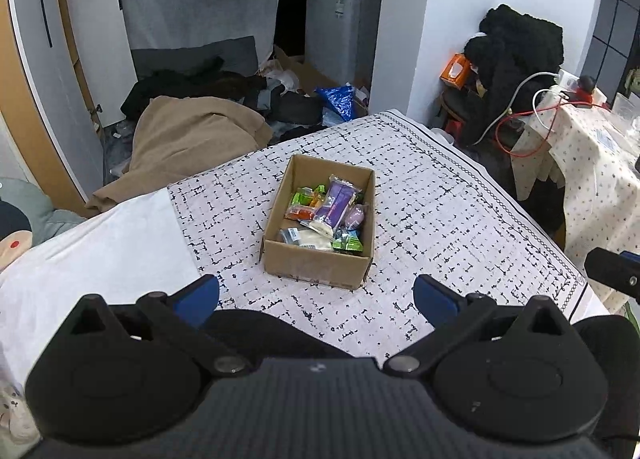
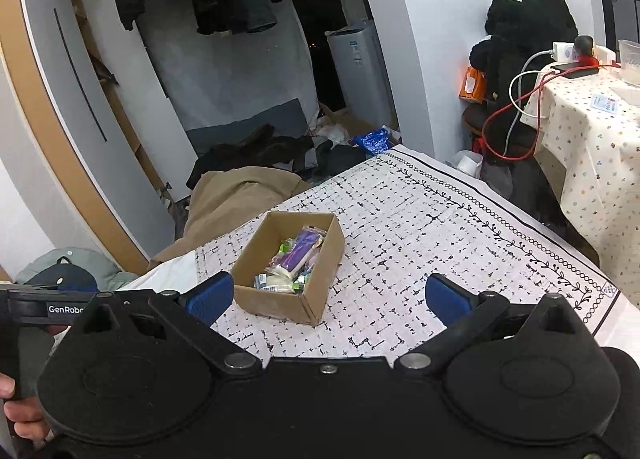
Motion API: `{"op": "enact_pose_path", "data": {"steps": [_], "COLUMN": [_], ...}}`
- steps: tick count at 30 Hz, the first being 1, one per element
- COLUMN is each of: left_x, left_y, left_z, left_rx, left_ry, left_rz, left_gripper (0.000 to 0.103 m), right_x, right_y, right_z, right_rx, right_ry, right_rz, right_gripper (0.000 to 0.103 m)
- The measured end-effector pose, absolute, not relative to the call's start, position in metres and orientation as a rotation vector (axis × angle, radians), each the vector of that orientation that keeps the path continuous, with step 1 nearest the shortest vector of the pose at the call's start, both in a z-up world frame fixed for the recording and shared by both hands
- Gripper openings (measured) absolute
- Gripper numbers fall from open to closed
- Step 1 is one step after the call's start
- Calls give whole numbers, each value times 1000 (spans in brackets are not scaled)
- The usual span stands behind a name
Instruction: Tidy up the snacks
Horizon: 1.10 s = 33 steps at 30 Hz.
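Snacks (image 1: 326, 215) lie boxed beyond left hand-held gripper (image 1: 316, 299).

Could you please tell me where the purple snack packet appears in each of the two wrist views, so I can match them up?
Left wrist view: the purple snack packet lies in the cardboard box, just above the picture's centre, ahead of the open left gripper.
Right wrist view: it lies in the same box, left of centre, nearer the right gripper's left finger.
Shared landmark: the orange tissue box by the white wall.
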State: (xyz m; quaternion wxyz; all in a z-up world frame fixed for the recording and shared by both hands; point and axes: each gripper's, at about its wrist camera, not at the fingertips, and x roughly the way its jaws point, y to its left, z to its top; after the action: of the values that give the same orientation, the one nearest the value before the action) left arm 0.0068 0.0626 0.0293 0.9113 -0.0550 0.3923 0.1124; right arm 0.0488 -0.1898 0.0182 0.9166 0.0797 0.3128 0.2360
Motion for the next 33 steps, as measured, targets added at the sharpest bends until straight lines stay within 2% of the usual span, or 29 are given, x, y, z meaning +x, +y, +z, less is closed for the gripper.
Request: {"op": "enact_pose_path", "data": {"steps": [33], "left_x": [-6], "left_y": [56], "left_z": [35], "left_rx": [-107], "left_ry": [791], "left_rz": [204], "left_gripper": [103], "right_x": [39], "right_y": [-189], "right_z": [21], "right_rx": [141], "right_ry": [643], "right_rz": [486], "right_gripper": [103]}}
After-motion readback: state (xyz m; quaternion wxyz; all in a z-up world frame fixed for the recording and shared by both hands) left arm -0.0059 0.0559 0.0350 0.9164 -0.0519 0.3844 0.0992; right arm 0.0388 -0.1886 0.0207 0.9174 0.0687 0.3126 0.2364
